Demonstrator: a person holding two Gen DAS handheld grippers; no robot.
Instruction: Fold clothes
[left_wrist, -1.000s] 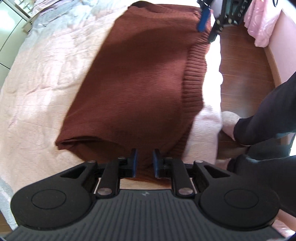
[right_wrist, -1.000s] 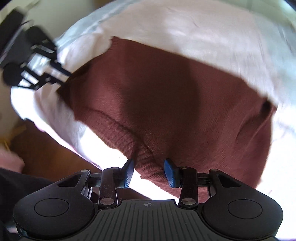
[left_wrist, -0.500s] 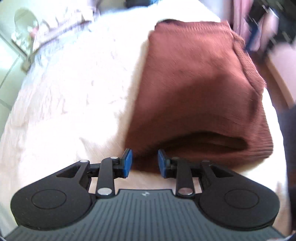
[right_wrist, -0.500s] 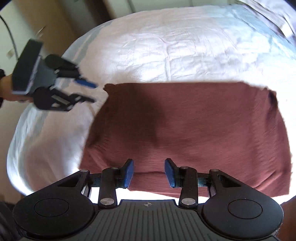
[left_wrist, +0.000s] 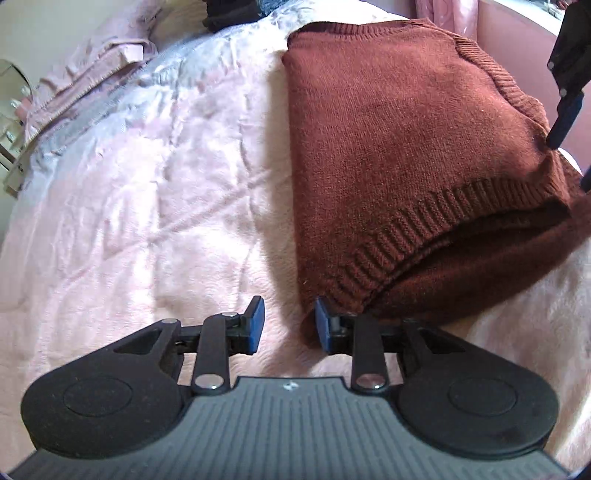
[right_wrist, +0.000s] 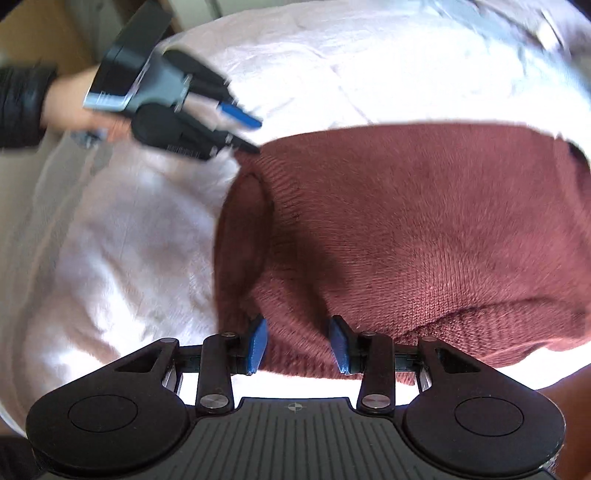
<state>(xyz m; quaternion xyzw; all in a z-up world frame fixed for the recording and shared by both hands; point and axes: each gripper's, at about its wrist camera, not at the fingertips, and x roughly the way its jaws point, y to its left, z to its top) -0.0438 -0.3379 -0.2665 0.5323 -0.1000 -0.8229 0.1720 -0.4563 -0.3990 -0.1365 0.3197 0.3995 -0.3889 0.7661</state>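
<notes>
A rust-brown knitted sweater (left_wrist: 399, 140) lies folded on the pink quilted bed (left_wrist: 147, 206), its ribbed hem curling open toward me. My left gripper (left_wrist: 289, 326) is open at the sweater's near left corner; its right pad touches the knit and only quilt shows in the gap. In the right wrist view the sweater (right_wrist: 424, 221) fills the right half. My right gripper (right_wrist: 298, 343) hovers over its near edge, jaws opening, with knit showing between the pads but not pinched. The left gripper (right_wrist: 240, 129) sits at the far corner, and the right gripper (left_wrist: 565, 107) at the sweater's far right edge.
A folded pink blanket (left_wrist: 92, 66) and a dark item (left_wrist: 232, 11) lie at the head of the bed. A hand (right_wrist: 70, 107) in a black sleeve (right_wrist: 18, 107) holds the left gripper. The bed's edge and brown floor (right_wrist: 569, 387) are close on the right.
Both grippers have swung sideways along the sweater and rolled. The left one now sits at the near left corner with wider jaws. The right one's jaws have spread too.
</notes>
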